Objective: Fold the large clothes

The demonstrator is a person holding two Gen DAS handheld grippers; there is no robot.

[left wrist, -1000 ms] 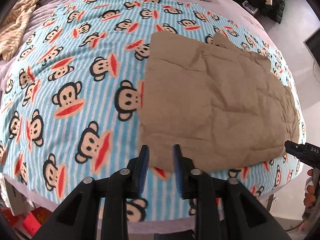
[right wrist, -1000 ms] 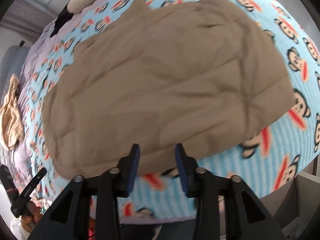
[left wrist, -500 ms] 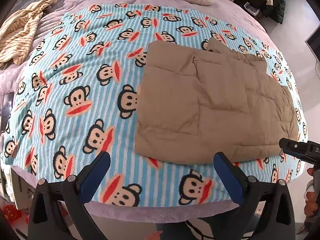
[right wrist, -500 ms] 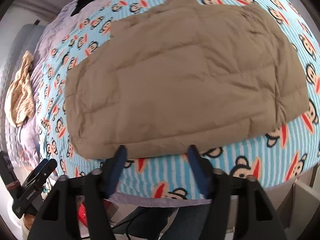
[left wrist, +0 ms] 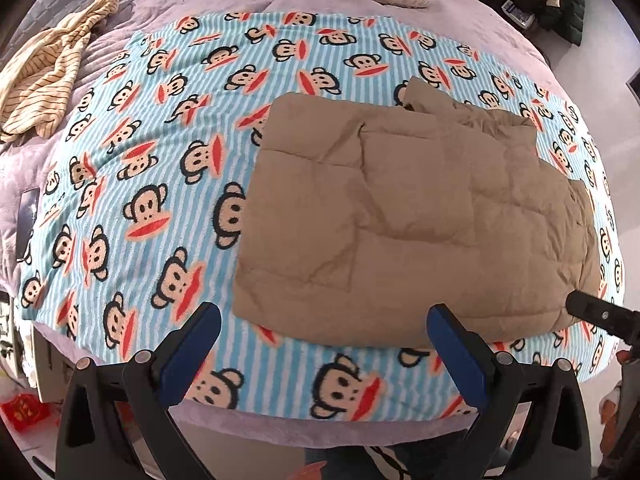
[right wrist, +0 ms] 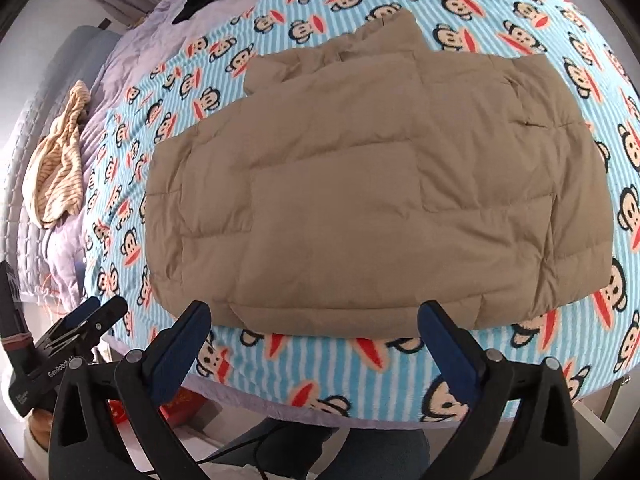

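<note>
Both the left gripper (left wrist: pixel 324 344) and right gripper (right wrist: pixel 314 336) have just spread their fingers wide and pulled back empty, leaving the folded tan puffer jacket (right wrist: pixel 380 200) released at twelve o'clock on the monkey-print blanket (left wrist: pixel 160 160), so this fold looks finished.

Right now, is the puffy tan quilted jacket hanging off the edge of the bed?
No, the puffy tan quilted jacket lies wholly on the blue striped monkey-print blanket, with blanket showing past its near edge.

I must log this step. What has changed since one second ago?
Both grippers, left and right, have just been opening and have drawn back from the tan jacket's near edge; nothing is between their jaws. The jacket stays folded on the monkey blanket.
</note>
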